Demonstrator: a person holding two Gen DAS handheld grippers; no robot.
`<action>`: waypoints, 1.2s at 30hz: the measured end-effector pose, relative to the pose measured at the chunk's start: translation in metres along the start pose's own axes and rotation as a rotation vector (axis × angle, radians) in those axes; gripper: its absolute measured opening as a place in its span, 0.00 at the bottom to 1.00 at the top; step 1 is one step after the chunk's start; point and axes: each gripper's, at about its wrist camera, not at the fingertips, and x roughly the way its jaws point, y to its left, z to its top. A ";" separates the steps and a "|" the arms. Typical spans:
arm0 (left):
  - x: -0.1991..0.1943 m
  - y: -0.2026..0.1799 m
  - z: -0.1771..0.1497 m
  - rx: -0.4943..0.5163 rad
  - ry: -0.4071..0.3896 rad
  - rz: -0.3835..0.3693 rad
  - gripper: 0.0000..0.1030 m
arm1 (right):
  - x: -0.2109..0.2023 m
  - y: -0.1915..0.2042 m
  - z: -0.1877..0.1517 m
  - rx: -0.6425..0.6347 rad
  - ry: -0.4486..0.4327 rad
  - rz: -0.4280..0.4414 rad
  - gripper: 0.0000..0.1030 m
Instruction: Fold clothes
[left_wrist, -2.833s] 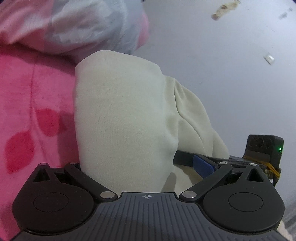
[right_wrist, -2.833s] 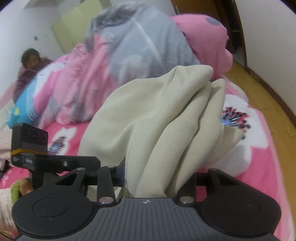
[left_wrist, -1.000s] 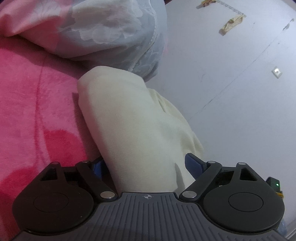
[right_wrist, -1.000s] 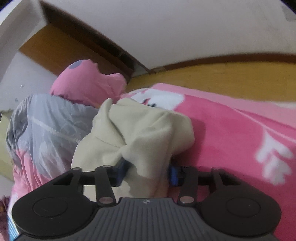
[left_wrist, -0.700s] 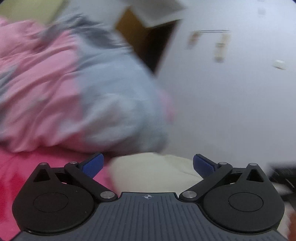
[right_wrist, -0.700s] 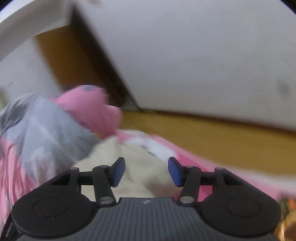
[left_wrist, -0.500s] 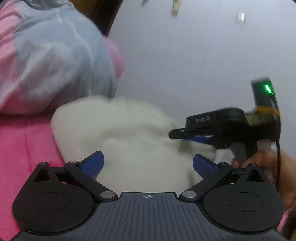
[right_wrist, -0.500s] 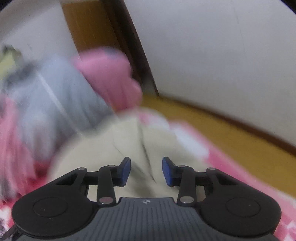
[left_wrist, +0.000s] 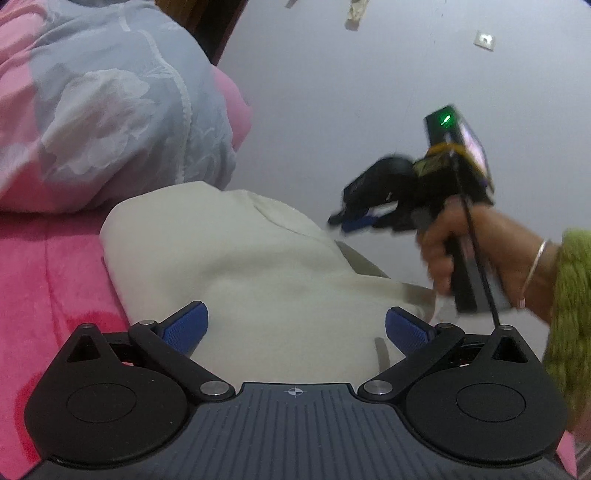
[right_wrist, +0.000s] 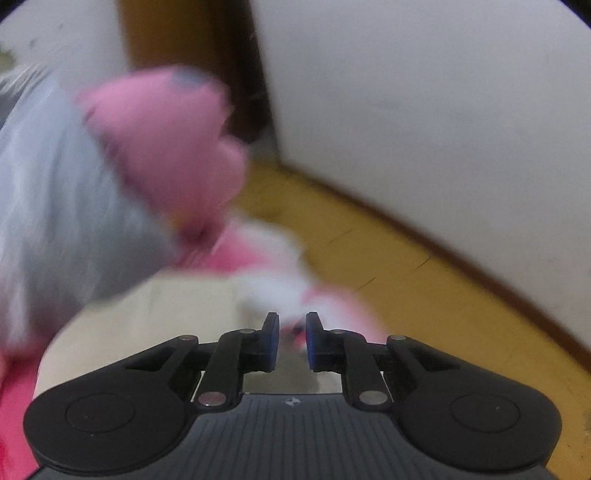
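A folded cream garment (left_wrist: 229, 266) lies on the pink bedspread (left_wrist: 40, 280). My left gripper (left_wrist: 295, 328) is open and empty, its blue pads (left_wrist: 184, 326) wide apart just above the garment's near part. My right gripper (left_wrist: 354, 221) shows in the left wrist view, held in a hand above the garment's far right edge. In the blurred right wrist view my right gripper (right_wrist: 291, 339) holds nothing, its jaws nearly together with a small gap, and the cream garment (right_wrist: 147, 314) lies below and to the left.
A bunched grey and pink quilt (left_wrist: 92, 103) lies behind the garment, with a pink pillow (right_wrist: 166, 133) at its end. A white wall (left_wrist: 369, 92) and a wooden floor (right_wrist: 406, 277) lie beyond the bed's edge.
Both grippers have let go of the cream garment, which now lies on the bed. Both have drawn back from it. The right jaws have narrowed.
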 end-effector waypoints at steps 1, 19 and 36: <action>-0.001 0.001 0.000 -0.011 -0.008 0.000 1.00 | -0.006 0.004 0.006 -0.011 -0.014 0.044 0.16; -0.015 0.016 0.007 -0.101 -0.113 0.015 1.00 | -0.050 0.059 -0.023 -0.166 -0.031 0.085 0.18; -0.142 -0.066 0.041 0.279 0.037 0.068 1.00 | -0.489 -0.012 -0.221 0.037 -0.381 -0.155 0.24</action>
